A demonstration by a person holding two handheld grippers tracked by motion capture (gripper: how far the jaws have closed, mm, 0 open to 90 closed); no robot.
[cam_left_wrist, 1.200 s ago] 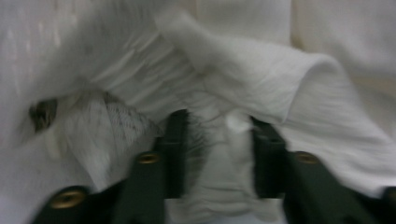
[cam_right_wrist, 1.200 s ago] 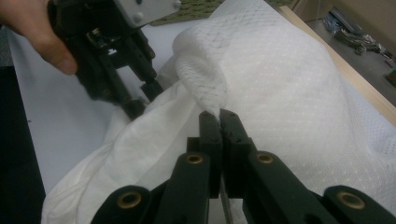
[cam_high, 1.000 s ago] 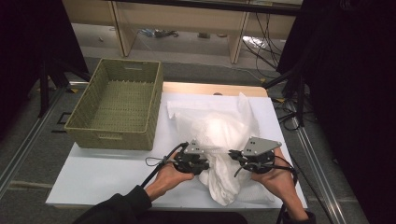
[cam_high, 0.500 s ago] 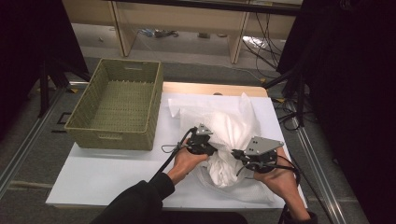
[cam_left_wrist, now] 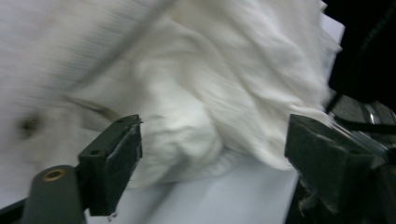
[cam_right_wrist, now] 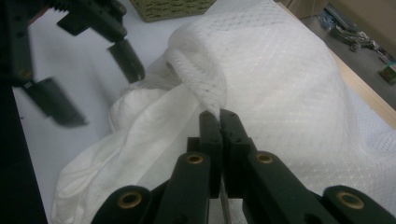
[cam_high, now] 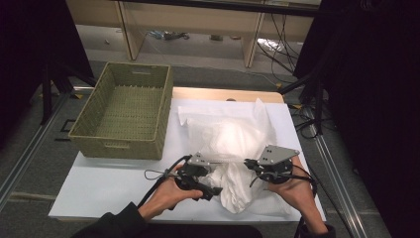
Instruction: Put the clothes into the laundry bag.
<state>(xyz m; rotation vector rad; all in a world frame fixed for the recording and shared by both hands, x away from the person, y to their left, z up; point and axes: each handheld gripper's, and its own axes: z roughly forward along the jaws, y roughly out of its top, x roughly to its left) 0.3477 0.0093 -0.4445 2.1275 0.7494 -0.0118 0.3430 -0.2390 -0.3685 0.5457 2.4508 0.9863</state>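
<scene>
A white mesh bag (cam_high: 233,131) lies on the white table (cam_high: 99,183), and bunched white cloth (cam_high: 233,191) spills from its near end. My right gripper (cam_right_wrist: 218,116) is shut on a pinch of the bag's mesh edge (cam_right_wrist: 205,88) and holds it up; it also appears in the high view (cam_high: 250,166). My left gripper (cam_left_wrist: 215,135) has just been opening and stands open. The blurred cloth (cam_left_wrist: 224,84) lies just ahead of its pads, with nothing pressed between them. In the high view the left gripper (cam_high: 210,192) sits at the cloth's left side.
An empty woven basket (cam_high: 166,106) stands at the table's back left. Bare tabletop lies in front of the basket. Cables trail from both grippers. The table's right edge (cam_high: 309,168) is near the right hand.
The left gripper reached in toward the bag, then drew back toward the near edge. Its jaws have opened and let go of the cloth. The right gripper has kept still.
</scene>
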